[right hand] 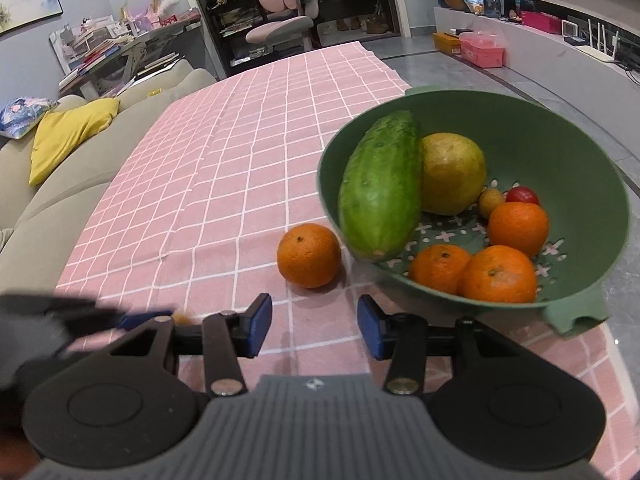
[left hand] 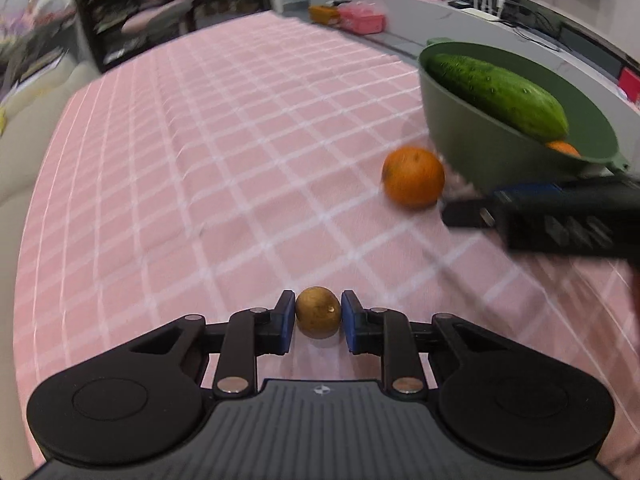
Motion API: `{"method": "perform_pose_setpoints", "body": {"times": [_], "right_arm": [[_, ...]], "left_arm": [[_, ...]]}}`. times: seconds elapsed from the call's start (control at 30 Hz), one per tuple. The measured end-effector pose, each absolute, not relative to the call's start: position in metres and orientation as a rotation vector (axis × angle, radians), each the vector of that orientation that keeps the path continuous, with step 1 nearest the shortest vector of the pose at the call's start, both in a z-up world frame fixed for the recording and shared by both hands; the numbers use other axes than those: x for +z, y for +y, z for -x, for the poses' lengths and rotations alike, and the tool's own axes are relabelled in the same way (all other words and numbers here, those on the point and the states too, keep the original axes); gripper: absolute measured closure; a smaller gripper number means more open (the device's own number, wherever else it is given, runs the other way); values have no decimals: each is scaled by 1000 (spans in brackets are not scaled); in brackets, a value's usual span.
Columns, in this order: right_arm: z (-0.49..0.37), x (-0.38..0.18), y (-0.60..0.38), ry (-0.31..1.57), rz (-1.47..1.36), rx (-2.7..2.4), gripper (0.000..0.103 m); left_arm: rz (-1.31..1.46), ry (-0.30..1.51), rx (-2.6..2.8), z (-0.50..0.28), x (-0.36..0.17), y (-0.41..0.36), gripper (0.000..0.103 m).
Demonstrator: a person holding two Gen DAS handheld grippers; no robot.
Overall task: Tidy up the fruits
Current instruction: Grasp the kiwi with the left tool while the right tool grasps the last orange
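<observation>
A home living room; beige sofa, yellow cushion, pink desk chair, cluttered shelves.

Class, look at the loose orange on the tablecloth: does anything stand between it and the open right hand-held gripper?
Nothing visible does. The orange lies on bare pink tablecloth just ahead of the right hand-held gripper, whose jaws stand open and empty. The green colander sits beside it to the right, not between.
</observation>
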State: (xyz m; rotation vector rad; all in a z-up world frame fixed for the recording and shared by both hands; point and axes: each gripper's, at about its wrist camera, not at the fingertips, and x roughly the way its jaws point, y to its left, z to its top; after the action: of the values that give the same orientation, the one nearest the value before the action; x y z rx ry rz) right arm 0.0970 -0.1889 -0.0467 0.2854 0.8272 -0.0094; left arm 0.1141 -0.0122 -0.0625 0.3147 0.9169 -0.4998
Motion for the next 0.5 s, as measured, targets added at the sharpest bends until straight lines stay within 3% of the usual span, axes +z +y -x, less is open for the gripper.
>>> {"method": "perform_pose_setpoints", "body": {"times": [0.13, 0.2, 0.5], "right_arm": [[-99, -55, -176, 781, -265, -42, 57], [-99, -61, -172, 756, -263, -79, 51], [-115, -73, -150, 711, -283, -229, 51]], "left_arm": [[-314, 957, -436, -98, -59, 14, 76], [-287, 964, -414, -94, -54, 26, 76], [-222, 940, -397, -86, -41, 58, 76]]}}
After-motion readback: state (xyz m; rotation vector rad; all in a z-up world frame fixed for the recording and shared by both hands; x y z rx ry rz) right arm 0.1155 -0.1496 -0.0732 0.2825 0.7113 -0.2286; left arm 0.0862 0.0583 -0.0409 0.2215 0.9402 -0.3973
